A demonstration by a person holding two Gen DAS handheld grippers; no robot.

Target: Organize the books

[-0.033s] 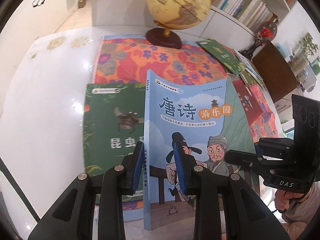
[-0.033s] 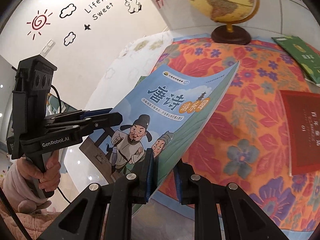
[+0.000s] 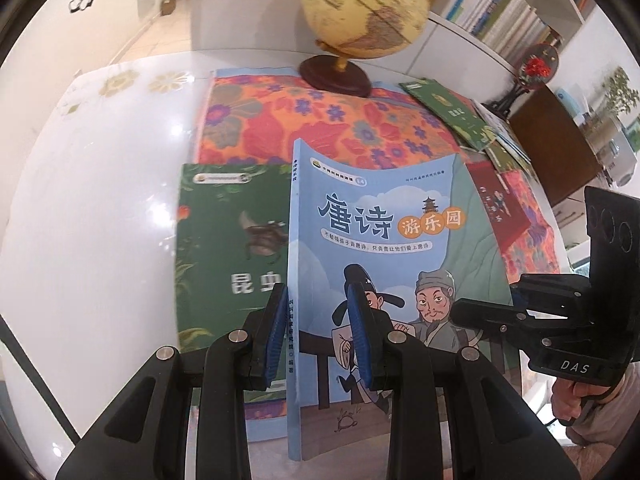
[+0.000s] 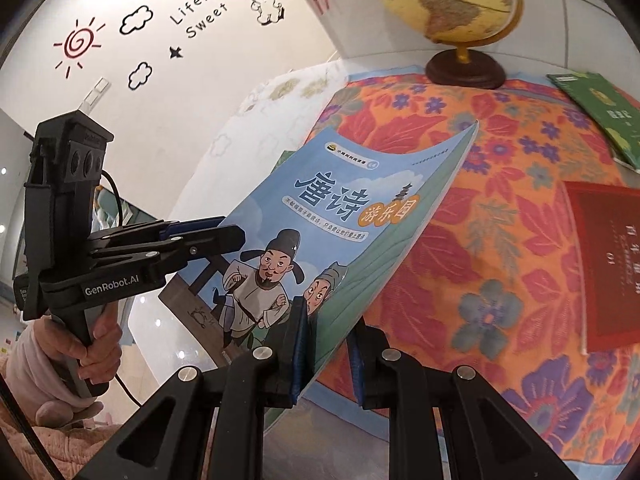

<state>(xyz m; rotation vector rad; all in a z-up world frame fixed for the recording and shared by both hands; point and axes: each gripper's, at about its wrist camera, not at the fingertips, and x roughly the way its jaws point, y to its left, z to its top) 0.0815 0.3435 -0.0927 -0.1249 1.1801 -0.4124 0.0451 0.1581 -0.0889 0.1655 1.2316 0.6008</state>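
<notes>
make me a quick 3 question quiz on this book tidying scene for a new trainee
1. True or false: both grippers grip the blue book.
2. Which book lies flat directly beside the blue one? A) green insect book B) red book C) none
3. What stands at the far edge of the floral cloth?

Key
1. True: the left gripper clamps the spine edge, the right gripper the opposite edge.
2. A
3. A globe on a dark base.
</notes>
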